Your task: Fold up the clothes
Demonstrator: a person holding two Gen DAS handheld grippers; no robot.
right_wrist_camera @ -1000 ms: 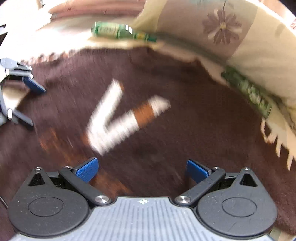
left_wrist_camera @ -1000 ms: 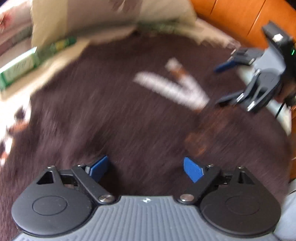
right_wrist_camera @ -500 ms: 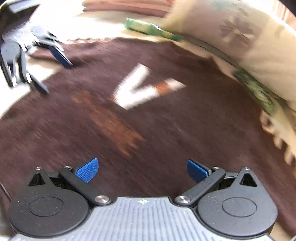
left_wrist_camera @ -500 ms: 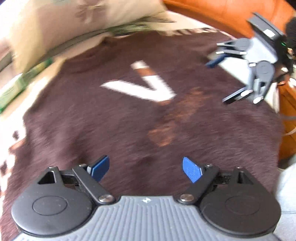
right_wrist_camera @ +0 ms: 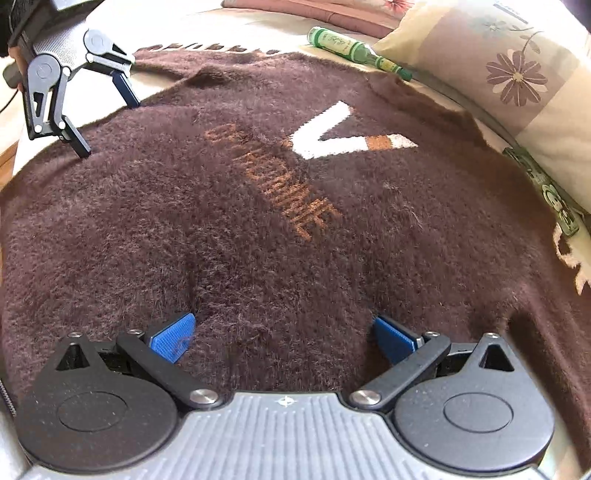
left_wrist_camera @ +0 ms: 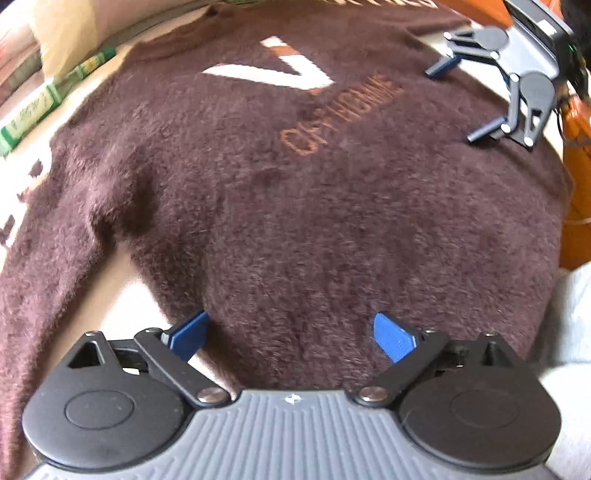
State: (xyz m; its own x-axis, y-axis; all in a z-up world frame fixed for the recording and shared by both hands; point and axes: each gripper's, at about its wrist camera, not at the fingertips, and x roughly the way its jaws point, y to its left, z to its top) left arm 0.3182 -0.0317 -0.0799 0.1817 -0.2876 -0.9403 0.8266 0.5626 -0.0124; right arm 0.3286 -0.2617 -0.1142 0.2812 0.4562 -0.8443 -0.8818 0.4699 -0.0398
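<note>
Cream bed [right_wrist_camera: 229, 22] carries fuzzy brown sweater [right_wrist_camera: 258, 229], white "V", orange lettering blurred, ends "…NE"; left gripper [left_wrist_camera: 291, 334], right gripper [right_wrist_camera: 284, 334] both spread, empty.

Fuzzy, long-napped brown knit sweater [right_wrist_camera: 258, 229] with a flat white woven V [right_wrist_camera: 332, 129] and rust-orange stitched lettering [right_wrist_camera: 280, 184]. Left gripper [left_wrist_camera: 291, 332] and right gripper [right_wrist_camera: 282, 332] have matt black plastic links, ribbed grey bodies, shiny metal pins and blue textured pads [right_wrist_camera: 171, 338]. At 1 o'clock, a glossy green bottle [right_wrist_camera: 351, 46] and a smooth cotton floral pillow [right_wrist_camera: 498, 62]. Glossy orange wood [left_wrist_camera: 578, 177] at 3 o'clock.
</note>
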